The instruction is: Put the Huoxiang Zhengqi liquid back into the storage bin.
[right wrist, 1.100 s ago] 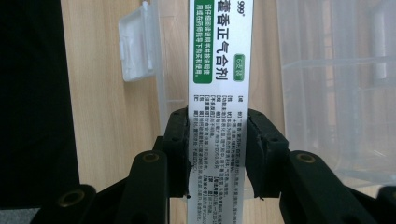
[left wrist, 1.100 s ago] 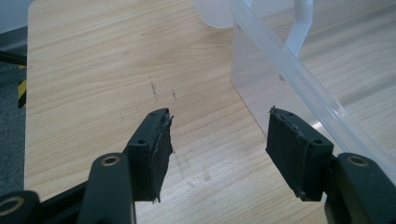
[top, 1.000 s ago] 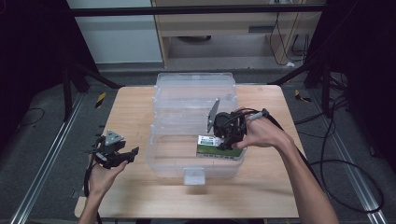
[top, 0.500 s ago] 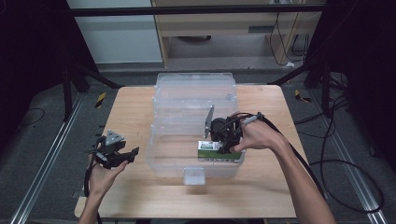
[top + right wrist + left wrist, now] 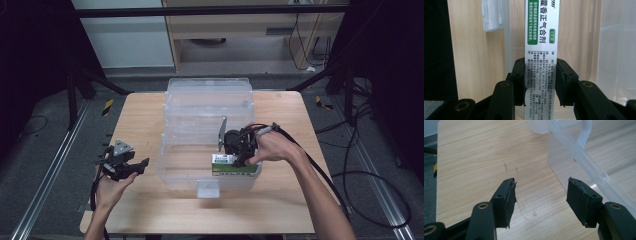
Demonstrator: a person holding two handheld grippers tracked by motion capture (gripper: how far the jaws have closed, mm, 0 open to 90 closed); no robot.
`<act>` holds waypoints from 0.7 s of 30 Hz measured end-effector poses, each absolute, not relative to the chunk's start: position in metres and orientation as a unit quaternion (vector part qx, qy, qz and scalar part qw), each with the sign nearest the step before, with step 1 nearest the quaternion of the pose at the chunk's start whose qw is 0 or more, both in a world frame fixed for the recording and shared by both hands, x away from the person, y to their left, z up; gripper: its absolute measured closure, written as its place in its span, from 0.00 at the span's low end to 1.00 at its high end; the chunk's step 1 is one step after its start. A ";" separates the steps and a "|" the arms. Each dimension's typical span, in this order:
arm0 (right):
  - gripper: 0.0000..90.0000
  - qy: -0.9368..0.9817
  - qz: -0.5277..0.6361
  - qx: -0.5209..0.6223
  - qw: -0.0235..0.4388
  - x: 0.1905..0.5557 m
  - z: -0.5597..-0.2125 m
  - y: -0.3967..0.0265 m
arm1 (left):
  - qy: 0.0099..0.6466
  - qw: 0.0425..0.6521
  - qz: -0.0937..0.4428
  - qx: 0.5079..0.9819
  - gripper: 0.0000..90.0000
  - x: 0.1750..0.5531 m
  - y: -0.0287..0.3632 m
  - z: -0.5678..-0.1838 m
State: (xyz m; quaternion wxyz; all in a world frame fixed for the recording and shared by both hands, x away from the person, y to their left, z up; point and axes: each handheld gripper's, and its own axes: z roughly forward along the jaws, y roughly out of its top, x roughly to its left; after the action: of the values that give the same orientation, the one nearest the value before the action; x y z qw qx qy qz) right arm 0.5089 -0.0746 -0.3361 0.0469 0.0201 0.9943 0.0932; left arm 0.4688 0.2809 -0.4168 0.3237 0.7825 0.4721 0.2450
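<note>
Over the near right part of the clear plastic bin, my right claw grips a white-and-green medicine box across its narrow sides. From the right gripper view, both pads press flat on the box, which runs straight out ahead of the jaws with the bin's wall and its white latch behind it. From above, the box sits at about the height of the bin's near rim, close to the near right corner; I cannot tell whether it touches the floor of the bin yet.

My left claw rests near the left edge of the worktop, well apart from the bin, jaws spread and empty. In the left gripper view only bare wood lies between its 2 pads, with the bin's wall off to one side.

I judge the placing to be nearly done: the box is picked up, carried and over the bin. What remains is to settle it on the bottom, let go and draw the right claw out. The bin looks otherwise empty, and its lid lies open toward the far edge, so closing it may follow.
</note>
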 end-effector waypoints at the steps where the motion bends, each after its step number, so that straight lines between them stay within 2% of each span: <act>1: 0.71 0.994 0.093 0.017 0.046 0.509 -0.337 -0.075 | 0.472 0.324 0.245 0.783 0.44 0.469 0.281 -0.417; 21: 0.71 0.995 0.089 0.015 0.039 0.514 -0.351 -0.074 | 0.472 0.323 0.245 0.783 0.44 0.469 0.280 -0.418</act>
State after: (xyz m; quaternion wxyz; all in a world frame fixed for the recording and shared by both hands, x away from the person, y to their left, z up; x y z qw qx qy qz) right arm 0.5144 -0.0739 -0.3511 0.0388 0.0155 0.9951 0.0893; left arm 0.4692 0.2803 -0.4177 0.3227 0.7833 0.4717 0.2446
